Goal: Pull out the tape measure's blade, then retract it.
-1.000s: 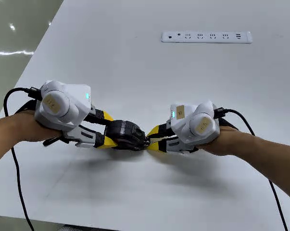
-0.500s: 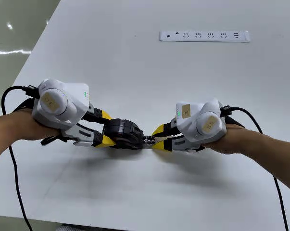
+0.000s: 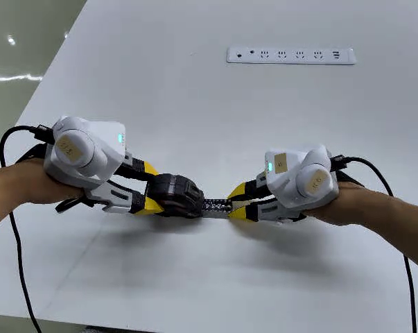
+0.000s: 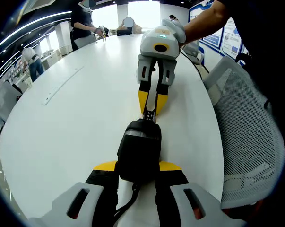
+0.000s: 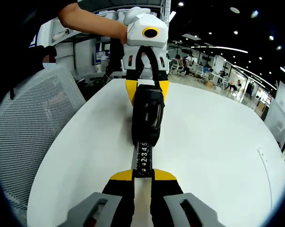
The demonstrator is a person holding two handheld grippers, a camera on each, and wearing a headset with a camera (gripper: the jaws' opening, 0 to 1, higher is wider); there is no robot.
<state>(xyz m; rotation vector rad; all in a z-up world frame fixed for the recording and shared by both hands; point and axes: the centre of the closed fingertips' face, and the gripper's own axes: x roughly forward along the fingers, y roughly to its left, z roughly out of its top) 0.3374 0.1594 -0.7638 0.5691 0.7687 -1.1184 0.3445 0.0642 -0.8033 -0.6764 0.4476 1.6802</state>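
Left gripper (image 3: 154, 187) clamped around tape measure (image 3: 179, 195); right gripper (image 3: 235, 202) pinches the short exposed blade (image 3: 215, 205). Risk: thin blade slips the pinch and snaps back, or the case twists.

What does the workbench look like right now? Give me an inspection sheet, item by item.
Surface: white table, smooth, slightly glossy.
Job's things: black tape measure with a short length of blade pulled out.
Clutter: power strip at the far side.
Grippers: left gripper shut on the tape measure; right gripper shut on the blade's end.
Cables: black cable trailing from each gripper.
Surroundings: mesh chair; office with people beyond.
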